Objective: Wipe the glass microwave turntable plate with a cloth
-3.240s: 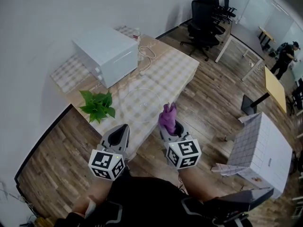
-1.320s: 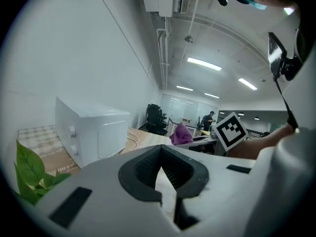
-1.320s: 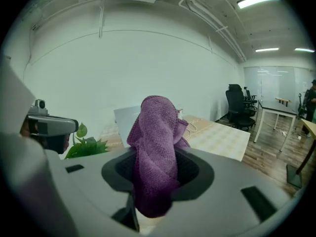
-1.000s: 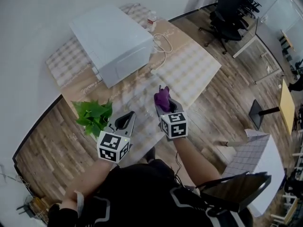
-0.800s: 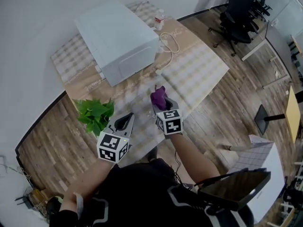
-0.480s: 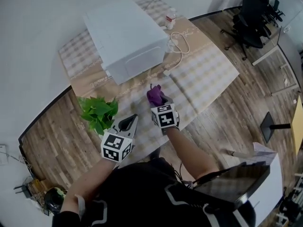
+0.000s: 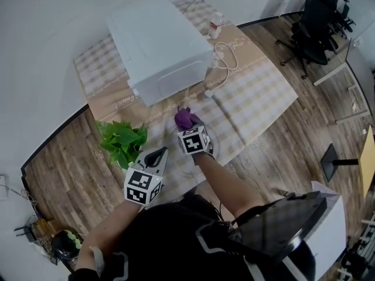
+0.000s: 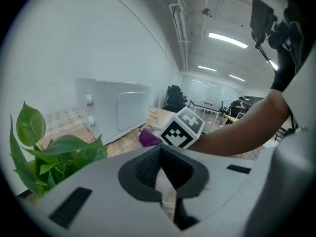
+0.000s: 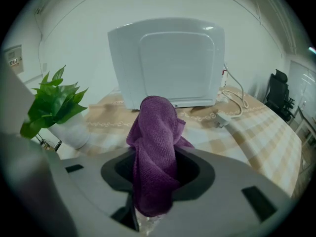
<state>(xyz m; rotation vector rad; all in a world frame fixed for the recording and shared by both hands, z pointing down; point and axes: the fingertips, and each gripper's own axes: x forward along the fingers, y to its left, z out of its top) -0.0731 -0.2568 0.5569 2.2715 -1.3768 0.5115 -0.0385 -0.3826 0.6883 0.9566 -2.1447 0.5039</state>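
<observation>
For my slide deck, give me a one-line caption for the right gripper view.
Right hand-held gripper shut on a purple cloth, facing a white microwave, potted plant at left.

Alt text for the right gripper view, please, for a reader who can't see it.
The right gripper is shut on a bunched purple cloth standing up between its jaws. Behind, on a checked tablecloth, sits a white microwave with its door closed, a leafy potted plant to its left and a white cord to its right.
</observation>
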